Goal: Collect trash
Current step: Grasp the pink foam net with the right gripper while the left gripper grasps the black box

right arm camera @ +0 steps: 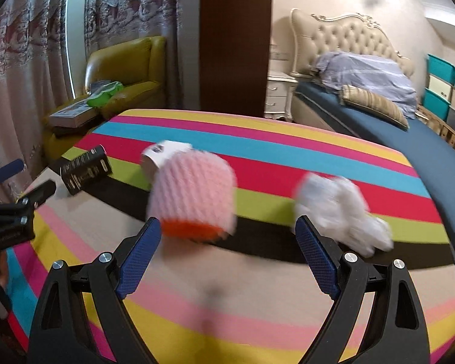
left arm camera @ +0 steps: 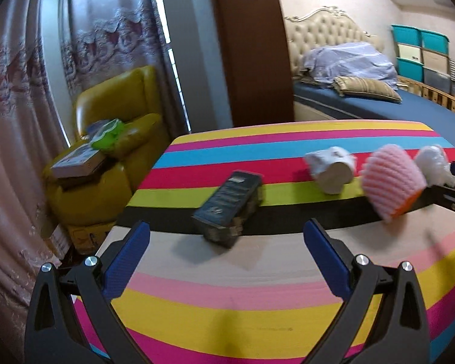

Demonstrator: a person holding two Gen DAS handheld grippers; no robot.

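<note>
Both the left gripper [left arm camera: 227, 236] and the right gripper [right arm camera: 227, 230] are spread wide and hold nothing. On the striped table [left arm camera: 257, 312] lie a dark box [left arm camera: 227, 206], a paper cup [left arm camera: 330, 170], a pink foam net [right arm camera: 194, 197] and a crumpled white bag [right arm camera: 342, 209], none touched by either gripper.

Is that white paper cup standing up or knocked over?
Knocked over. The paper cup lies on its side on the striped tablecloth, its round end facing the camera.
</note>
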